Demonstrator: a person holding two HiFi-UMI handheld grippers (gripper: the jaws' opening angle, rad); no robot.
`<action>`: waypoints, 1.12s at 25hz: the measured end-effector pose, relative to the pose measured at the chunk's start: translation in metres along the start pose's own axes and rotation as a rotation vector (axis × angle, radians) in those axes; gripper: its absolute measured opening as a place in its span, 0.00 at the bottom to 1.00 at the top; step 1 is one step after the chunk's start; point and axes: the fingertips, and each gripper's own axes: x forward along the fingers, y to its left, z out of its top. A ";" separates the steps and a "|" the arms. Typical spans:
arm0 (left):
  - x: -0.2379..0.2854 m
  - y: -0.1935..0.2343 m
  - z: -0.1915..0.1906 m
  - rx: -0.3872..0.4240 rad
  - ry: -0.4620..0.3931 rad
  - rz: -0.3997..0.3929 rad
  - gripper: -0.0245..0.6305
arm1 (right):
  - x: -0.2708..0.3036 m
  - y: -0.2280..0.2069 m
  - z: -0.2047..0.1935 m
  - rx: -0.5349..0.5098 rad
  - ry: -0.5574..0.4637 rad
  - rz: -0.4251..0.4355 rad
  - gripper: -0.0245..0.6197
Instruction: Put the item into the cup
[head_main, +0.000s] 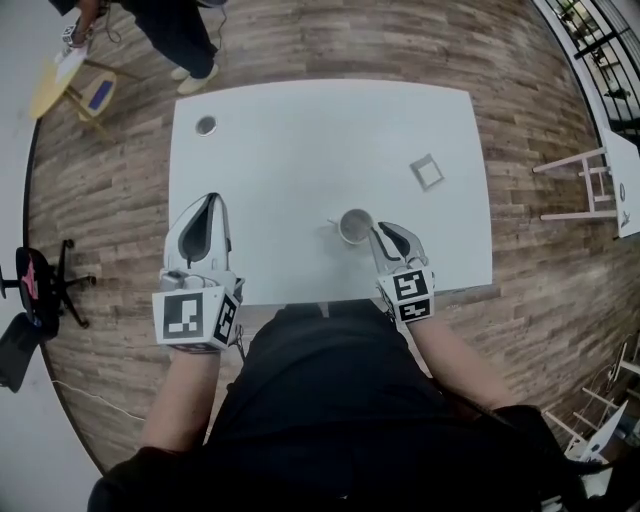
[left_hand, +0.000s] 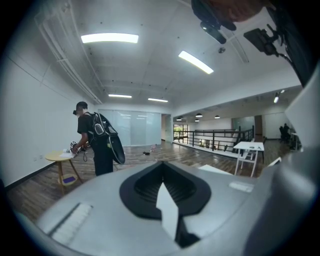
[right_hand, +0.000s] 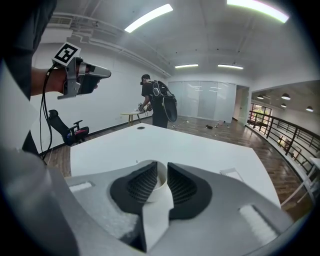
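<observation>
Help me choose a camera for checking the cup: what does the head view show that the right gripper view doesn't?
Only the head view: the whole mouth of the cup from above, and the marker cube on the right gripper. Only the right gripper view: those jaws standing apart with the cup rim in the gap. Both: the white table, the left gripper, the bystander.

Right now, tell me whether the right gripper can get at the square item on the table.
Probably yes. The right gripper stands open beside the cup, gripping nothing. The square item lies beyond it on the table, with nothing between them.
</observation>
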 end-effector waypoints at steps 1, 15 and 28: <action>0.002 -0.002 0.002 0.003 -0.006 -0.007 0.05 | -0.001 -0.003 0.000 0.003 -0.004 -0.011 0.14; 0.020 -0.003 0.012 0.010 -0.060 -0.065 0.05 | -0.012 -0.039 0.020 0.009 -0.107 -0.151 0.14; 0.036 0.002 0.018 -0.016 -0.091 -0.102 0.05 | -0.022 -0.048 0.054 -0.046 -0.214 -0.239 0.09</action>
